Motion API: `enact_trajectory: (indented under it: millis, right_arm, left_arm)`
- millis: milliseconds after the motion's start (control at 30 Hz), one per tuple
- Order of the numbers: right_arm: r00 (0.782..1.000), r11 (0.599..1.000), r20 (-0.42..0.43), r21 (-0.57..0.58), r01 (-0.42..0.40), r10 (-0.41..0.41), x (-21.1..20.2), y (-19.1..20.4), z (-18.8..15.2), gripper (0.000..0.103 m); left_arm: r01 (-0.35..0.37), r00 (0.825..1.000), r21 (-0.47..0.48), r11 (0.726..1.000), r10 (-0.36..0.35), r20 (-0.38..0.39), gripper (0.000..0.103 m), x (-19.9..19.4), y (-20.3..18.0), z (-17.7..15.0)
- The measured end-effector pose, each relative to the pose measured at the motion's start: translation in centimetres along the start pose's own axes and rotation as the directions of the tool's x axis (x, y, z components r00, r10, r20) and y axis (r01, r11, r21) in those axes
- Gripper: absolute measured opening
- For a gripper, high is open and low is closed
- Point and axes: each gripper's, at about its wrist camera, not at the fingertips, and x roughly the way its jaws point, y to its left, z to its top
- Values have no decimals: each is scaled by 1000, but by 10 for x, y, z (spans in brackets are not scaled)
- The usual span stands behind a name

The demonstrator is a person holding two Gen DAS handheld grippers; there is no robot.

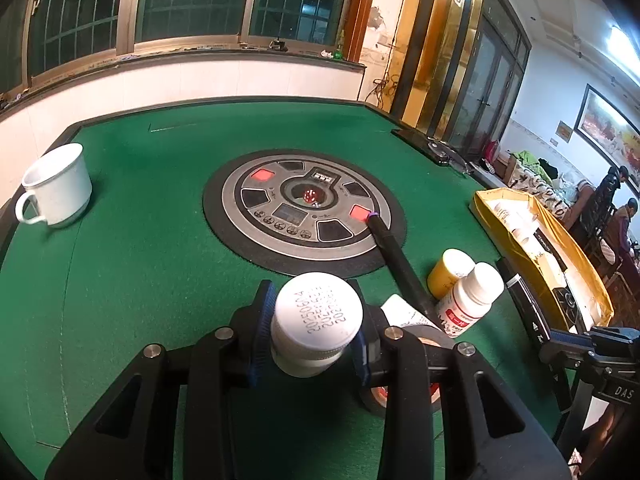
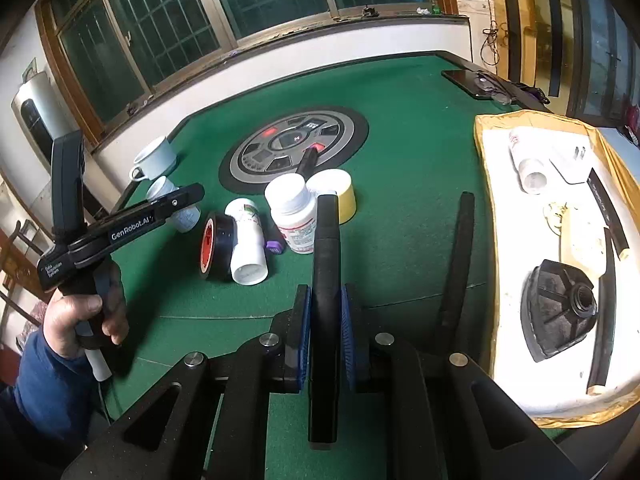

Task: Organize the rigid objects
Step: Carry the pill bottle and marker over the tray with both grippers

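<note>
My left gripper (image 1: 314, 332) is shut on a white pill bottle (image 1: 316, 320), held above the green table; the bottle also shows in the right wrist view (image 2: 182, 210). My right gripper (image 2: 325, 336) is shut on a black flat bar (image 2: 326, 280), held upright-edge over the table left of the yellow tray (image 2: 486, 208). On the felt lie a white bottle with red label (image 2: 294, 216), a yellow-bodied bottle (image 2: 336, 194), a lying white bottle (image 2: 248, 246), a black tape roll (image 2: 218, 246) and a black pen (image 1: 400, 262).
A white mug (image 1: 56, 188) stands at the table's far left. The round control panel (image 1: 304, 208) sits mid-table. The tray holds a bottle (image 2: 528, 162), a black part (image 2: 558, 310) and black strips. A phone (image 2: 468, 80) lies at the far right edge.
</note>
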Motion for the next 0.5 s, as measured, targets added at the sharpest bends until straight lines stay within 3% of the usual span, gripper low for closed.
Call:
enact_trajectory:
  millis: [500]
  right_arm:
    - [1000, 1000, 19, 13, -13, 13, -7, -3, 1, 14]
  left_arm:
    - [13, 1000, 13, 1000, -13, 19, 32, -5, -5, 1]
